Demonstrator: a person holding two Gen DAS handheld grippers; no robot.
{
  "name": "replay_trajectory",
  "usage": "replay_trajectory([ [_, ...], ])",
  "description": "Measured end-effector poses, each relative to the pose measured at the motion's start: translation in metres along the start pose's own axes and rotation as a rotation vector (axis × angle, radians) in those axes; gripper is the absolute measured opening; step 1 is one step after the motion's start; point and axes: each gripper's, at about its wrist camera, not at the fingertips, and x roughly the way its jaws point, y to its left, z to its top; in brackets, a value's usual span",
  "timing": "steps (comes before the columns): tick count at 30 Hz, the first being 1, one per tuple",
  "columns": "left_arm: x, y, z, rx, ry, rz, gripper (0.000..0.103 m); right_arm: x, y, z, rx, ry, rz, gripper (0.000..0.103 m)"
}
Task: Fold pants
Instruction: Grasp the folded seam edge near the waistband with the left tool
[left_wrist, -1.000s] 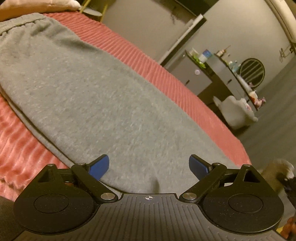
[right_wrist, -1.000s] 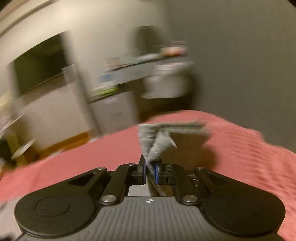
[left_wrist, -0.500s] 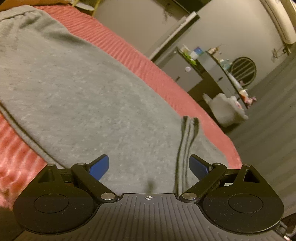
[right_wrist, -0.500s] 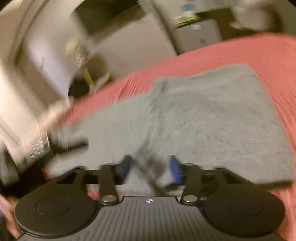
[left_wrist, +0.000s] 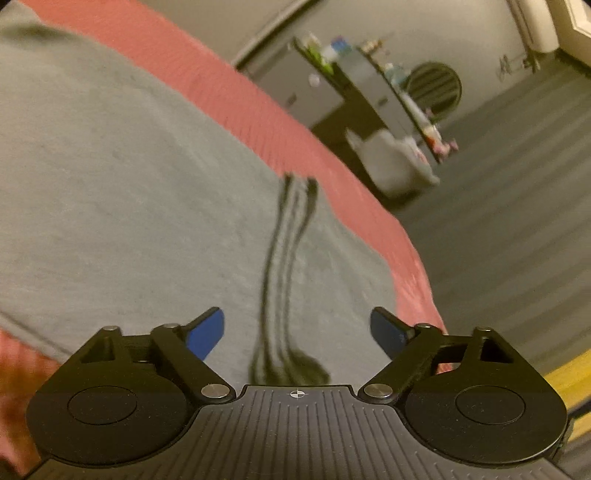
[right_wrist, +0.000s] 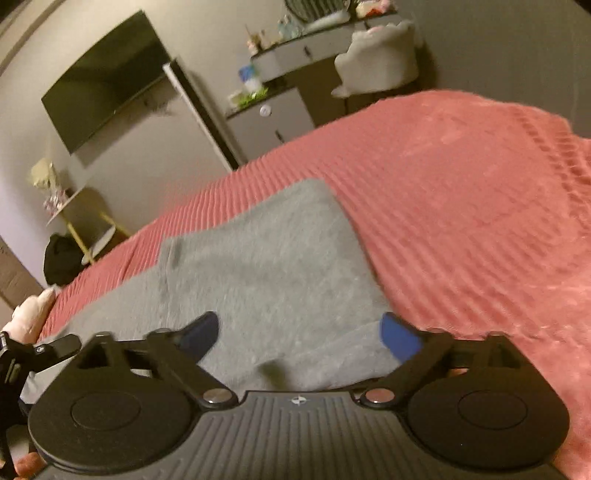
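Grey sweatpants (left_wrist: 129, 177) lie flat on a red ribbed bedspread (left_wrist: 243, 96). In the left wrist view a folded-over layer ends in a stacked edge (left_wrist: 284, 258) running away from me between the fingers. My left gripper (left_wrist: 297, 328) is open and empty just above that edge. In the right wrist view the pants (right_wrist: 258, 266) show a folded end with a square corner. My right gripper (right_wrist: 299, 336) is open and empty above the cloth. The other gripper's black body (right_wrist: 22, 358) shows at the left edge.
The bedspread (right_wrist: 461, 206) stretches wide to the right of the pants. The bed's edge drops to a grey floor (left_wrist: 517, 221). Beyond stand a grey cabinet (right_wrist: 273, 122), a wall television (right_wrist: 107, 77), a white stuffed chair (right_wrist: 376, 62) and a small side table (right_wrist: 81, 218).
My right gripper carried the pant end over, opened and let it go; it now lies folded on the pants. My left gripper moved toward the folded edge, staying open.
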Motion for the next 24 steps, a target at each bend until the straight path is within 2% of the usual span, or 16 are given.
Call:
replay_trajectory([
  [2, 0.02, 0.0, 0.002, -0.037, 0.068, -0.024, 0.075, -0.001, -0.012, 0.003, 0.056, 0.042, 0.024, 0.099],
  [4, 0.038, 0.0, 0.002, -0.053, 0.118, -0.019, 0.072, 0.003, -0.023, -0.001, 0.124, 0.078, 0.032, 0.099],
  [8, 0.057, 0.001, 0.002, -0.066, 0.136, -0.006, 0.07, 0.014, -0.046, 0.001, 0.255, 0.11, 0.036, 0.099],
  [11, 0.063, 0.004, 0.008, -0.106, 0.124, -0.027, 0.069, 0.029, -0.048, -0.002, 0.259, 0.146, 0.031, 0.099],
  [13, 0.064, 0.007, 0.013, -0.125, 0.112, -0.001, 0.067, 0.037, -0.047, -0.002, 0.265, 0.147, 0.046, 0.099],
  [17, 0.061, 0.012, 0.02, -0.114, 0.088, 0.017, 0.068, 0.039, -0.053, -0.004, 0.292, 0.147, 0.054, 0.099],
  [19, 0.066, 0.013, 0.02, -0.112, 0.109, 0.024, 0.068, 0.039, -0.053, -0.004, 0.291, 0.15, 0.054, 0.099],
  [24, 0.077, 0.005, 0.019, -0.059, 0.103, 0.039, 0.068, 0.038, -0.046, -0.004, 0.23, 0.144, 0.019, 0.099],
])
